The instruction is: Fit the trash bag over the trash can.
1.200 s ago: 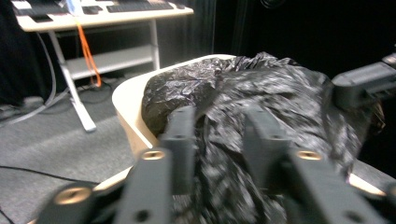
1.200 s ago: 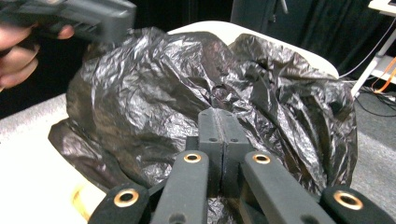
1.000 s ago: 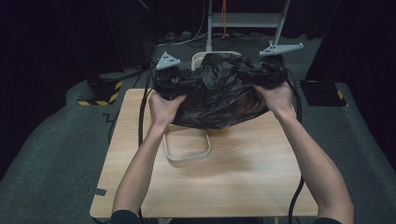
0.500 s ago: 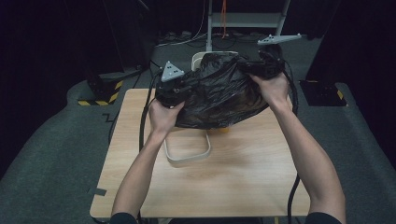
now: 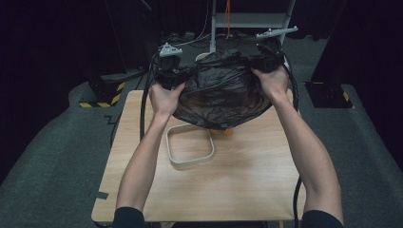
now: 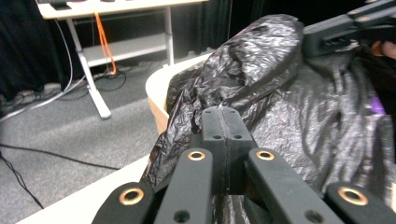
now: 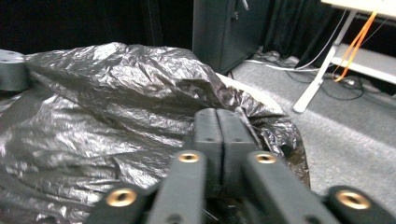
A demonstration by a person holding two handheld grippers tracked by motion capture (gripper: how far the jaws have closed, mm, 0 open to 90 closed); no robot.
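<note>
While the table (image 5: 228, 190) lies below, a black bag (image 5: 221, 95) hangs stretched above its far half, over a white bin (image 5: 190, 159) (the bin's rim partly under the bag). Left gripper (image 5: 172, 78) pinches the bag's left edge, its jaws having just closed on the film; right gripper (image 5: 267, 59) clamps the right edge, jaws pressed together.

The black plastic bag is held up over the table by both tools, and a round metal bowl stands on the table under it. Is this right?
Not quite. The black plastic bag is held up by the left tool and the right tool, but under it on the wooden table lies a pale rounded-rectangular frame, not a metal bowl. The high view shows this.
</note>
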